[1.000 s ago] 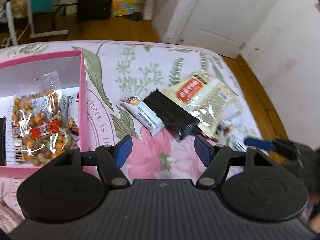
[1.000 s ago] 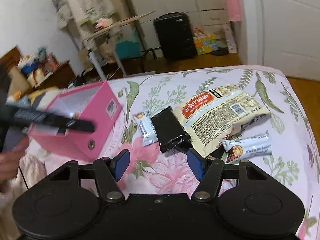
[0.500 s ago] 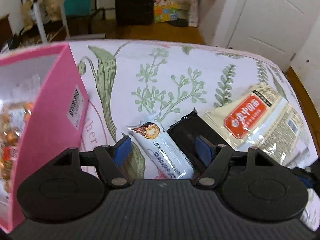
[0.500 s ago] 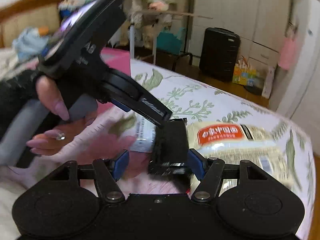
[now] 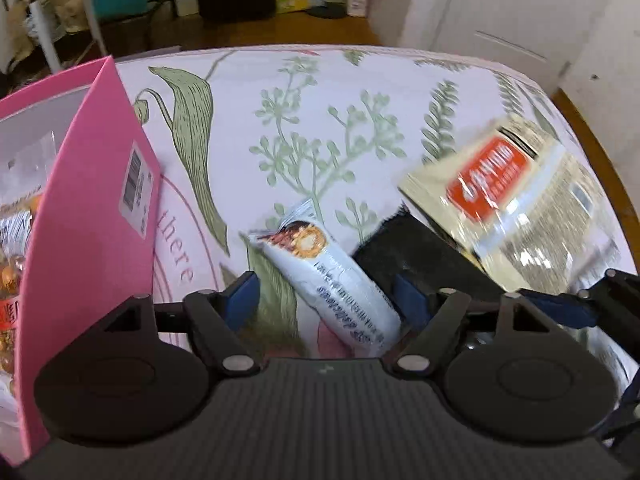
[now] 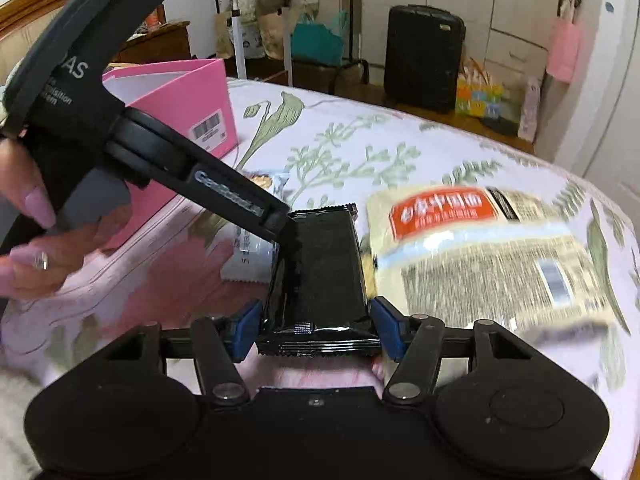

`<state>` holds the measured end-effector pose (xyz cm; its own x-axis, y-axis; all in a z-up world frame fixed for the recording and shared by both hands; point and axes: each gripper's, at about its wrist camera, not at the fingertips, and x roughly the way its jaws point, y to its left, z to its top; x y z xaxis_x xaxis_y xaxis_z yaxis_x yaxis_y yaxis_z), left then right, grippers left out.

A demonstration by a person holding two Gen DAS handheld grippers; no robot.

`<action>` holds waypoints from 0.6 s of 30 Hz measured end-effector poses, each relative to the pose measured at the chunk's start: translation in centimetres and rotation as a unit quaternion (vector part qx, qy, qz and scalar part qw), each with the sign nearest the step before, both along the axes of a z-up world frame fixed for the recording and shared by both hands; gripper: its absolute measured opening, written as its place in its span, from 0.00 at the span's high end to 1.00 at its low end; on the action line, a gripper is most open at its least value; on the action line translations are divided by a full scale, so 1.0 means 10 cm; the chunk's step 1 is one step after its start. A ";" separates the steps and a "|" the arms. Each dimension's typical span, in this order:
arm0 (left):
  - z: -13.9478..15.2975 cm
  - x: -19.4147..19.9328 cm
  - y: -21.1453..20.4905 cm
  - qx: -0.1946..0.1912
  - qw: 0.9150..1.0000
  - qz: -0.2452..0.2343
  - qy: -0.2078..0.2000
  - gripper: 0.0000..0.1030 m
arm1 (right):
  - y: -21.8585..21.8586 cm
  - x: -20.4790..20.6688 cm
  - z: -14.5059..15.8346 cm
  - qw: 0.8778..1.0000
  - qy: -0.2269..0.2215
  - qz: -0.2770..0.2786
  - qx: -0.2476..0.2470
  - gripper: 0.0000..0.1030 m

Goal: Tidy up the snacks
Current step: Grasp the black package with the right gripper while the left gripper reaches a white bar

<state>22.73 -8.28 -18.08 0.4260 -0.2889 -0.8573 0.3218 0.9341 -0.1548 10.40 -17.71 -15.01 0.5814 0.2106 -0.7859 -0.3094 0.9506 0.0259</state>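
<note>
Crowded middle, open far side on the floral bedspread (image 5: 320, 92)

Three packets lie packed side by side: a pale blue snack bar wrapper (image 5: 340, 280), a glossy black foil packet (image 6: 320, 268) and a large cream noodle bag with a red label (image 6: 480, 248). The upright pink cardboard box (image 5: 88, 216) walls off the left; bare cloth beyond the packets gives free passage.

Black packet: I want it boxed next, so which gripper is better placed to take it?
Right. The right gripper straddles the black packet, jaws closing; the left gripper straddles the pale blue bar.
</note>
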 end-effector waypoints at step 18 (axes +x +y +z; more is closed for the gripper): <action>-0.06 -0.09 -0.06 0.013 1.000 0.027 -0.004 0.59 | 0.38 -0.04 -0.14 0.998 0.002 0.013 -0.057 0.29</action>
